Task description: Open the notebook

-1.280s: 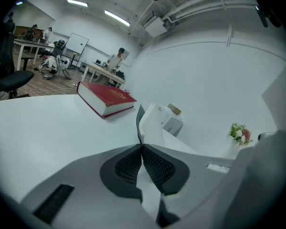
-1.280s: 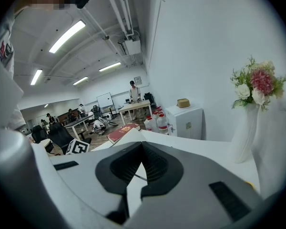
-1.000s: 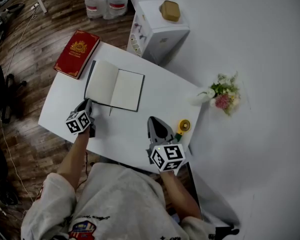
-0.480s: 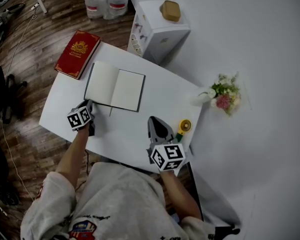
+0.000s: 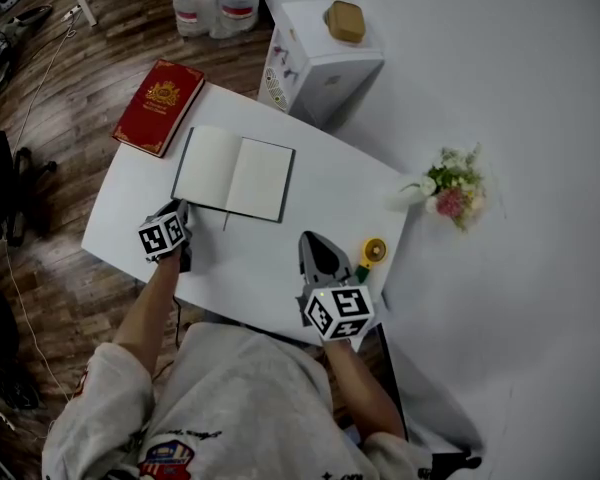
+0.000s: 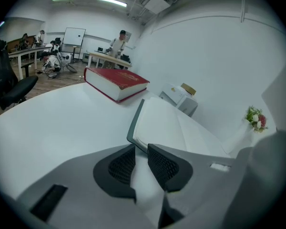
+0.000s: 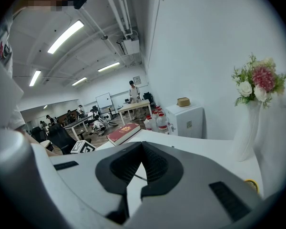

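While the notebook lies flat and already spread open near the table's far-left corner, the left hand-held gripper sits just short of it, by the near-left edge. The notebook's near-left corner is right ahead of the tips! Its jaws have just been opening and stand slightly apart, with only bare table between the ribbed dark pads. The right hand-held gripper waits by the near edge, well apart from the pages, jaws together on nothing. So the left is clearly the nearer one.

The open spread runs along the table's long side, its spine crossing from far edge to near edge. It shows 2 plain, matte cream pages and a thin dark cover peeking out as a rim. Beside it at the left corner lies a thick red book, glossy with gold print. By my read the task looks done, and any further move means reaching forward from the left.
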`<act>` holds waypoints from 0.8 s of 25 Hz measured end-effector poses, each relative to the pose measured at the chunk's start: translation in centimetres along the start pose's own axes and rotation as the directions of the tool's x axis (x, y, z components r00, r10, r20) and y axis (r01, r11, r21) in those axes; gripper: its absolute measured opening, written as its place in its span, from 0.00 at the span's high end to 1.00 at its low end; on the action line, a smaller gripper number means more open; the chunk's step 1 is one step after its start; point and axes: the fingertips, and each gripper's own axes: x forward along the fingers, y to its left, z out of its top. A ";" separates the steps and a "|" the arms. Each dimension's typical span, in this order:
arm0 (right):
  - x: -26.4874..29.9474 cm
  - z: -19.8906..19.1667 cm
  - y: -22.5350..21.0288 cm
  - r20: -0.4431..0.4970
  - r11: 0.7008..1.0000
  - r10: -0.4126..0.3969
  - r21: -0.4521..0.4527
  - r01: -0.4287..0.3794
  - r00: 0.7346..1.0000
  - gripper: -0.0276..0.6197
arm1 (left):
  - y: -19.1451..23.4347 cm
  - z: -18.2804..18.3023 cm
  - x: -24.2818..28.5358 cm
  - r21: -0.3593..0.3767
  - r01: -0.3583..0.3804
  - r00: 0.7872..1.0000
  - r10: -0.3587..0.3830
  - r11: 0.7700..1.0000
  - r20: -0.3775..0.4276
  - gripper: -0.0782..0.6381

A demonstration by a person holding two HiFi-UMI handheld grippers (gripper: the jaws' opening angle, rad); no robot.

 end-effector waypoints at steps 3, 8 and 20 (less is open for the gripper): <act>0.1 0.0 0.2 0.002 1.000 0.000 0.001 0.000 1.000 0.96 | 0.2 -0.2 -0.4 0.018 -0.007 1.000 0.007 1.000 0.002 0.79; 0.6 0.1 0.5 0.010 1.000 0.005 0.005 -0.005 1.000 0.96 | 0.7 -0.4 -0.8 0.017 -0.007 1.000 0.007 1.000 0.001 0.79; 2.6 0.6 3.0 0.027 1.000 0.029 -0.004 -0.028 0.999 0.96 | 1.4 0.9 -3.0 0.079 0.033 0.999 -0.035 0.996 0.025 0.80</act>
